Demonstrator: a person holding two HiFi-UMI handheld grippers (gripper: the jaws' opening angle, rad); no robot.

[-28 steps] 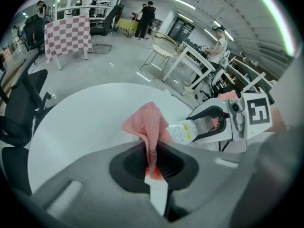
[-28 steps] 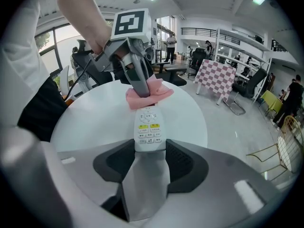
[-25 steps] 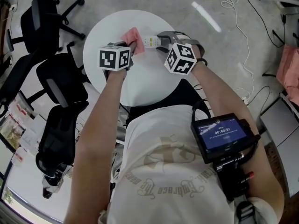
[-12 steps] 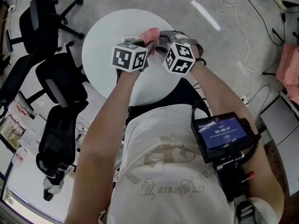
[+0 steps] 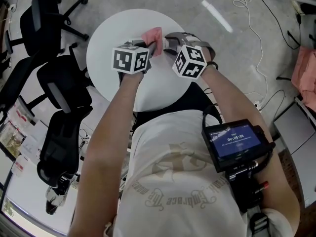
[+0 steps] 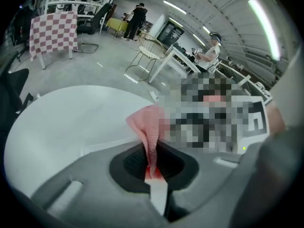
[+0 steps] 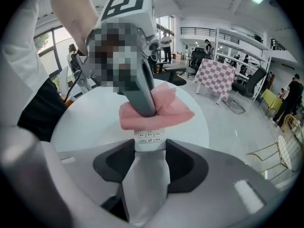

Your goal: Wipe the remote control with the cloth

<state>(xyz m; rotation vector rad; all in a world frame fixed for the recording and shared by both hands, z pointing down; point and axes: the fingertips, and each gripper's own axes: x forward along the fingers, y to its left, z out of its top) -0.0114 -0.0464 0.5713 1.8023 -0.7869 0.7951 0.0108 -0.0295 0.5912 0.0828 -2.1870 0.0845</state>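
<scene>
My left gripper (image 5: 150,47) is shut on a pink cloth (image 5: 152,34), whose fold runs between the jaws (image 6: 151,141) in the left gripper view. My right gripper (image 5: 167,44) is shut on a white remote control (image 7: 149,137) with small buttons. The pink cloth (image 7: 156,110) lies over the remote's far end, pressed there by the left gripper's grey fingers (image 7: 142,94). Both grippers meet over the far part of the round white table (image 5: 108,43). Most of the remote is hidden under the cloth and between the right jaws.
Black office chairs (image 5: 54,78) stand left of the table. A screen device (image 5: 232,142) hangs at the person's chest. Cables (image 5: 256,28) run over the floor at the right. A checked cloth on a frame (image 7: 216,77) and people stand far off in the hall.
My left gripper went right with the cloth onto the remote's end, then drew back slightly left. The right gripper with the remote has stayed still.
</scene>
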